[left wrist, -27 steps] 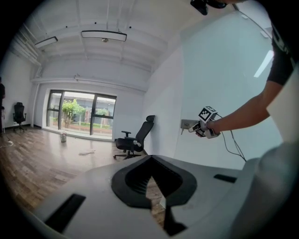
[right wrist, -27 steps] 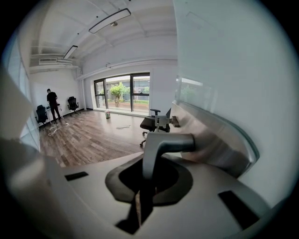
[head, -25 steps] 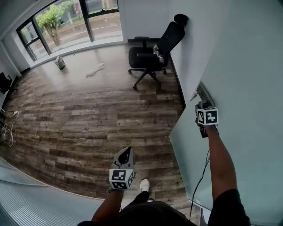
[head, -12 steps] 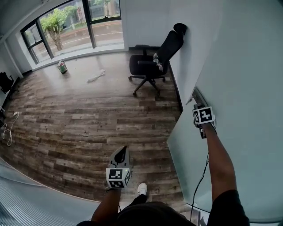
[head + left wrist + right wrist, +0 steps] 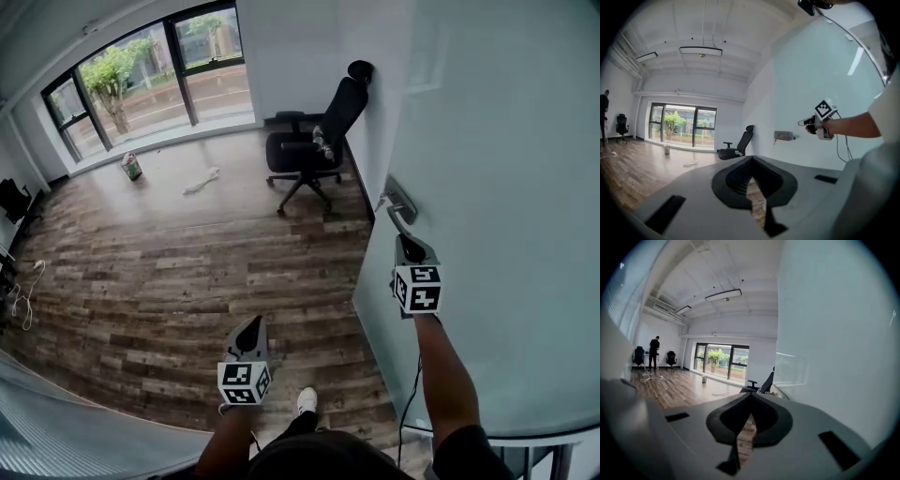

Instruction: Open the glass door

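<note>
Head view: left claw [image 5: 251,325] is kept closed, w/ nothing in it, over wood floor [image 5: 169,272]. Right claw [image 5: 407,242] is closed too, empty, near handle [image 5: 397,204] of glass door [image 5: 497,187] but apart from it. Farther, office chair [image 5: 314,131] is seen at wall, then windows [image 5: 150,70].

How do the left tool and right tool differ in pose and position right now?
The right tool sits higher, beside the glass door and just short of its handle. The left tool hangs lower over the wood floor, away from the door. Both are shut and empty.
</note>
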`<act>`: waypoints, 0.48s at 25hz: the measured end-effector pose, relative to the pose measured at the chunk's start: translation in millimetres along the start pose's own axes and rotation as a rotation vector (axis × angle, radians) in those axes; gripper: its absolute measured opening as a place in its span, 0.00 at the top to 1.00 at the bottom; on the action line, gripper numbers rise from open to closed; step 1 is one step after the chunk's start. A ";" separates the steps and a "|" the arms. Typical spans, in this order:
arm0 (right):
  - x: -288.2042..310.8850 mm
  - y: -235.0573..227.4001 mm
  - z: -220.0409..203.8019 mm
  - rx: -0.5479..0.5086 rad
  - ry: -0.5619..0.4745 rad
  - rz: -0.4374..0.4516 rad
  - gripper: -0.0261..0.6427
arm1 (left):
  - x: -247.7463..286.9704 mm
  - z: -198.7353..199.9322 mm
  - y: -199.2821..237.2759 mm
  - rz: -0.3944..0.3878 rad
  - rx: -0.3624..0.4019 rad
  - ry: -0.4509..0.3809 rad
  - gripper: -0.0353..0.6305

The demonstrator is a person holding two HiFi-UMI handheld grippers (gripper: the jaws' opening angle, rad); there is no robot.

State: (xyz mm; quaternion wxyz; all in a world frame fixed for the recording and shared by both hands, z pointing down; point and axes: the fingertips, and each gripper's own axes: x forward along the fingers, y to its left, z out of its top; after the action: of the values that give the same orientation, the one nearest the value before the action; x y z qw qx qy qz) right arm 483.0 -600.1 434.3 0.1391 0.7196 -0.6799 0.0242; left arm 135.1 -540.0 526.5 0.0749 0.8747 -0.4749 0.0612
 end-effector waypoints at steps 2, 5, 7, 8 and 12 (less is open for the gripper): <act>-38.8 26.6 -1.6 0.016 -0.043 0.028 0.94 | -24.4 3.0 -12.3 -0.007 0.010 -0.016 0.94; -94.8 66.1 -9.6 0.014 -0.077 0.061 0.94 | -64.2 3.5 -29.7 -0.020 0.016 -0.018 0.94; -124.3 84.3 -22.1 -0.010 -0.084 0.082 0.94 | -87.3 0.9 -44.2 -0.034 0.004 -0.015 0.94; -135.5 91.4 -29.4 -0.019 -0.087 0.096 0.94 | -96.7 0.2 -51.4 -0.040 0.002 -0.018 0.94; -183.1 116.4 -63.0 0.030 -0.060 0.128 0.94 | -131.0 -6.6 -70.6 -0.055 0.001 -0.024 0.94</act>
State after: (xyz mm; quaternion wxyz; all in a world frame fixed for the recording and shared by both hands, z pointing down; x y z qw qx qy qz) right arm 364.4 -411.8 473.2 0.1062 0.6772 -0.7278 0.0217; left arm 123.2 -393.2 504.5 0.0706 0.8882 -0.4514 0.0487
